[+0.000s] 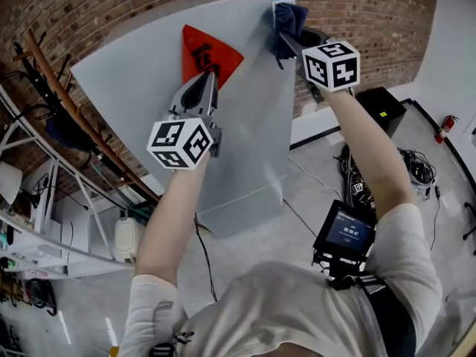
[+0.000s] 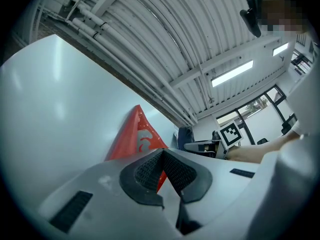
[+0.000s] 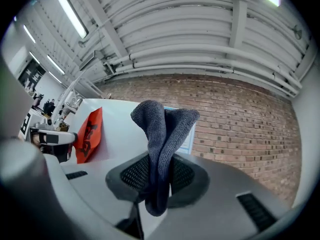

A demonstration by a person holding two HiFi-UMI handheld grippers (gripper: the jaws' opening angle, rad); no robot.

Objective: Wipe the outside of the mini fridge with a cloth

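Note:
The white mini fridge (image 1: 245, 125) stands against a brick wall, with a red triangular sticker (image 1: 204, 54) on its face. My right gripper (image 1: 288, 42) is shut on a dark blue-grey cloth (image 1: 288, 17) and holds it at the fridge's upper right corner. In the right gripper view the cloth (image 3: 162, 129) sticks up folded from between the jaws of that gripper (image 3: 161, 173), in front of the fridge (image 3: 120, 124). My left gripper (image 1: 207, 80) is shut with nothing in it, its tip at the fridge face just below the sticker (image 2: 135, 134). Its jaws meet in the left gripper view (image 2: 163, 156).
A brick wall (image 1: 357, 13) runs behind the fridge. On the floor to the right are a black box (image 1: 381, 110), tangled cables (image 1: 416, 166) and a fire extinguisher (image 1: 445, 129). A metal rack (image 1: 44, 199) stands at the left. A small screen (image 1: 346, 229) hangs on the person's chest.

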